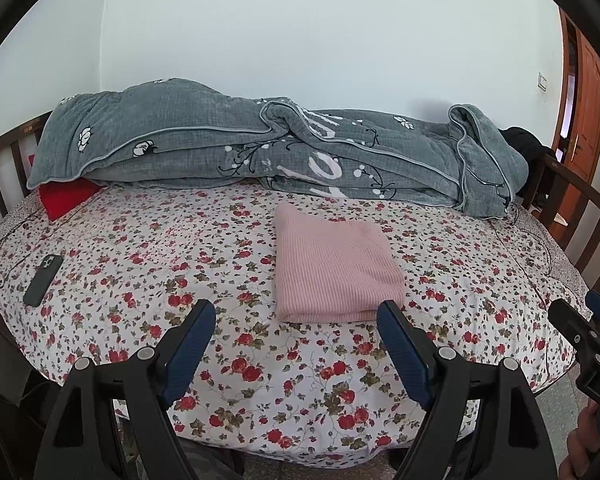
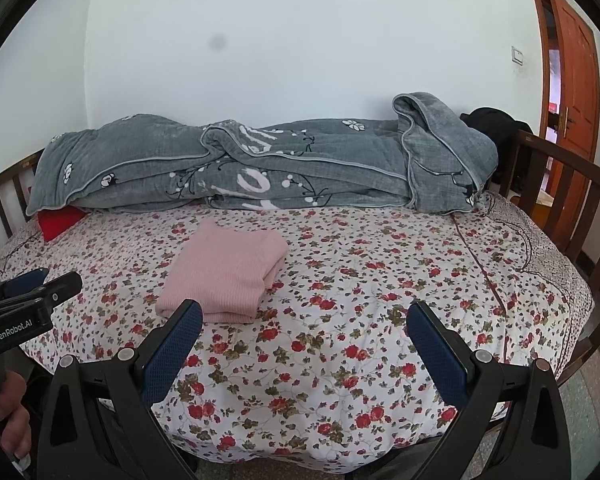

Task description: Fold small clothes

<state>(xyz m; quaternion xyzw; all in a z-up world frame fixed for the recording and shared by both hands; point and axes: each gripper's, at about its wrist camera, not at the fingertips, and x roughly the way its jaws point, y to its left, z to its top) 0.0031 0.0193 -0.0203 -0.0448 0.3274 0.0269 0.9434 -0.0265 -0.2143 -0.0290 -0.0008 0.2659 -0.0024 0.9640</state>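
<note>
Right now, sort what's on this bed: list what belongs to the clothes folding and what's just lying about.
For the job:
- pink knit garment, already folded
- left gripper, open
- right gripper, open

Just lying about:
- grey quilt
- phone
- red cushion
- black clothing on the rail

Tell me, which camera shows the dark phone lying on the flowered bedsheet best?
The left wrist view: the dark phone lies in plain sight near the left edge of the flowered bedsheet. In the right wrist view it does not show at all; the left gripper fills that corner.
</note>
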